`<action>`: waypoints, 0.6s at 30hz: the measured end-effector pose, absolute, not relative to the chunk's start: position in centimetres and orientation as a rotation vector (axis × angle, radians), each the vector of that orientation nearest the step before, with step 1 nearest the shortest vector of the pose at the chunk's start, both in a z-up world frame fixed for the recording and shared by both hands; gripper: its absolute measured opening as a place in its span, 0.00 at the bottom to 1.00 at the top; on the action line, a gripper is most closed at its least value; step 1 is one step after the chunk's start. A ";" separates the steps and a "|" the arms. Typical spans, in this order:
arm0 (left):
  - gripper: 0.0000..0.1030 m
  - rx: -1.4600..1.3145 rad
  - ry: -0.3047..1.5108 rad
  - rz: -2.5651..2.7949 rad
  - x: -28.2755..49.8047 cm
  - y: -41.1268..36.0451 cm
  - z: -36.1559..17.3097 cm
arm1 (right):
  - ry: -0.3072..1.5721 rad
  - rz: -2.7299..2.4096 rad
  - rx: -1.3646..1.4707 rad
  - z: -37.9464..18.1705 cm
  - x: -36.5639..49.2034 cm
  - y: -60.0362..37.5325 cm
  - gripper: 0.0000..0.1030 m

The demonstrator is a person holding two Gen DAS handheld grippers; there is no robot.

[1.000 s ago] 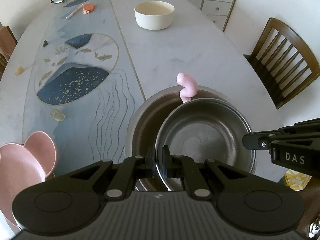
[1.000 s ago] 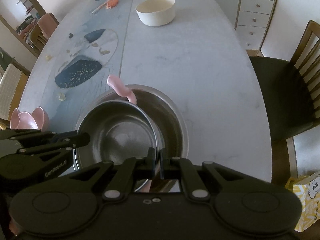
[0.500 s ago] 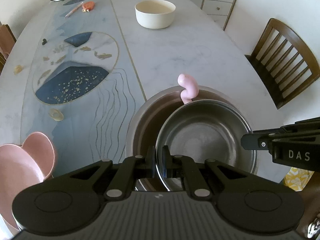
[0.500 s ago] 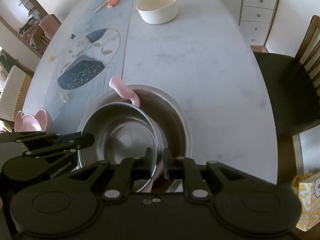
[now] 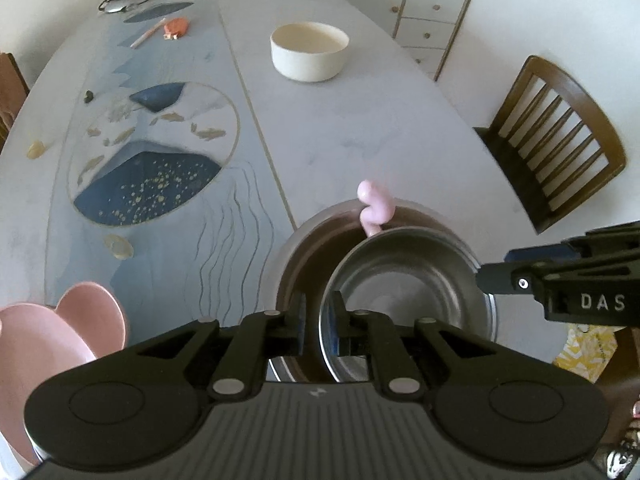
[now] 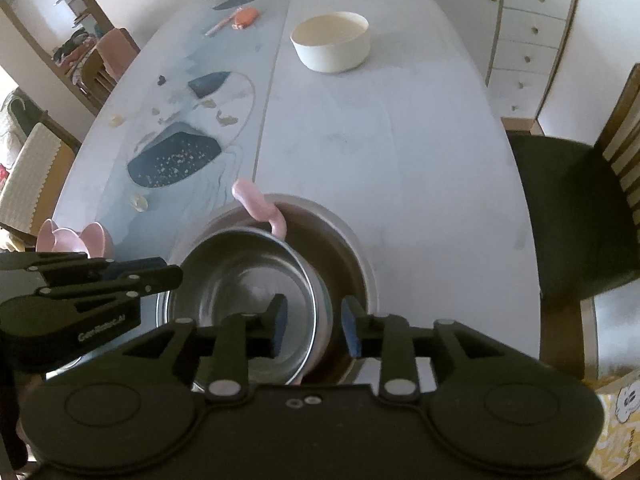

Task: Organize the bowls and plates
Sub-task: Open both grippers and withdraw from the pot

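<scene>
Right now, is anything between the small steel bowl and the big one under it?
Only a pink curved piece at the small steel bowl's far rim, inside the big bowl; whether it's attached, I cannot tell.

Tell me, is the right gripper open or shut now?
Open. The right gripper has its blue-padded fingers apart on either side of the smaller steel bowl's rim, with gaps visible.

A silvery steel bowl sits in a larger steel bowl with a pink handle, beside a pale pink dish, a cream bowl and a grey table whose mat bears navy, gold-speckled fish motifs.
</scene>
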State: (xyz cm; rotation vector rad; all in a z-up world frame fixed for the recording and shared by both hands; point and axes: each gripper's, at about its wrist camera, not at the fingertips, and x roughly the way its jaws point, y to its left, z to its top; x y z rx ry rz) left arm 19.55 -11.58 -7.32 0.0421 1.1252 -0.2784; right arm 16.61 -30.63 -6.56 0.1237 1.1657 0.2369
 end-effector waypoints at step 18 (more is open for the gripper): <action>0.33 -0.010 1.014 -0.271 25.5 -12.8 -2.8 | 1.033 0.289 0.071 -1.4 22.6 -32.6 0.50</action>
